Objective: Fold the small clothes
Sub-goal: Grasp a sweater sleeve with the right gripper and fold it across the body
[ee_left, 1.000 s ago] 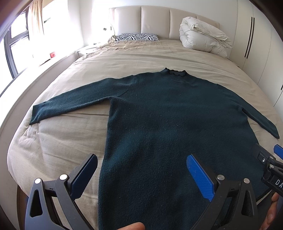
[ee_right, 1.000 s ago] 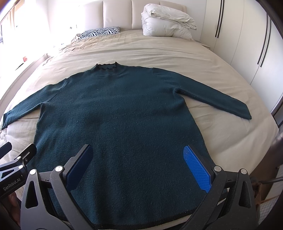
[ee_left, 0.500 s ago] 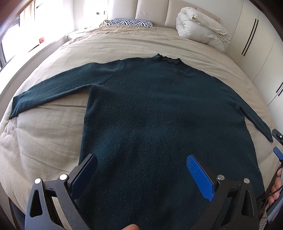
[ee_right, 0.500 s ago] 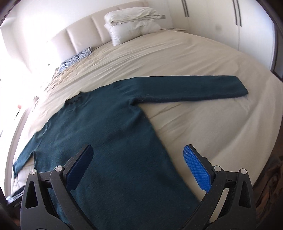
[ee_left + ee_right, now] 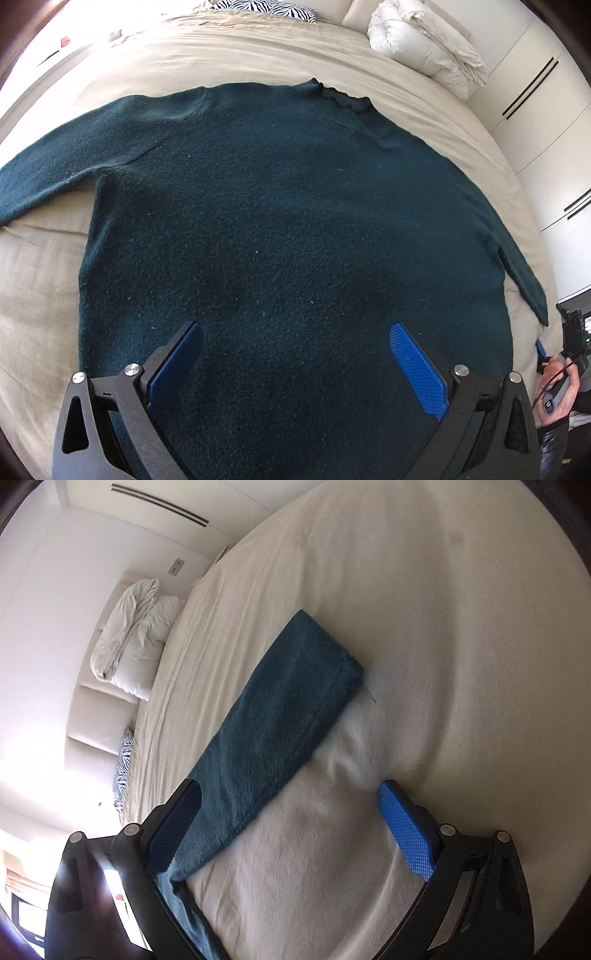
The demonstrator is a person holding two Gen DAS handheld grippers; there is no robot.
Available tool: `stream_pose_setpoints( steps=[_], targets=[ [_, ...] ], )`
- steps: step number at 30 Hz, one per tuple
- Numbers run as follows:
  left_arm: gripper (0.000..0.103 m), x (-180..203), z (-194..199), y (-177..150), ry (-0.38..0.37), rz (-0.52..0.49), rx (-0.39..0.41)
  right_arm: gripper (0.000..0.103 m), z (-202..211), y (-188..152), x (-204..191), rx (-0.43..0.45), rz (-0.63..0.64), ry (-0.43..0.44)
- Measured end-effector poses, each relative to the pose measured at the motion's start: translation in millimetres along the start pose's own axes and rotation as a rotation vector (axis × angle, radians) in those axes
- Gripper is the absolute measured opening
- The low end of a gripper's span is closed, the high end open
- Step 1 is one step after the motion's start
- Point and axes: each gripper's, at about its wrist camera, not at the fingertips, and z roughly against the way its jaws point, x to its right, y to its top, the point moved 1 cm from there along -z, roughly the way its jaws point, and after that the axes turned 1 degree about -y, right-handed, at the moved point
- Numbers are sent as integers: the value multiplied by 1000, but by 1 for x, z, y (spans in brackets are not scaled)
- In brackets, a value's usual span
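Bed [image 5: 44, 295] with beige cover. Dark green sweater [image 5: 288, 236] flat on it, both sleeves spread out. White folded duvet [image 5: 424, 48] and zebra-print pillow [image 5: 266, 5] at the headboard end, pillow mostly cropped, probably just one.
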Motion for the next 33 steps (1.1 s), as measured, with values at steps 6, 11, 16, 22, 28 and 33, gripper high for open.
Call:
stream_pose_setpoints(
  steps=[6,11,16,22,28,33],
  targets=[
    [103,10,-21,20,-86,25,-24,76,-26,36,1,14,-5,32],
    [91,4,-35,36,-193,80,-49,48,-57,58,-3,18,-38,17],
    [82,5,-36,51,-272,85,-33,10,-78,69,-21,11,-1,-34],
    [82,3,-36,75,-378,106,-6,8,-85,24,-137,-1,307,6],
    [83,6,-33,90,-515,141,24,8,-110,-112,-277,-131,765,124],
    [84,1,-38,91,-619,198,11,7,-147,-240,-327,-249,1043,135]
  ],
)
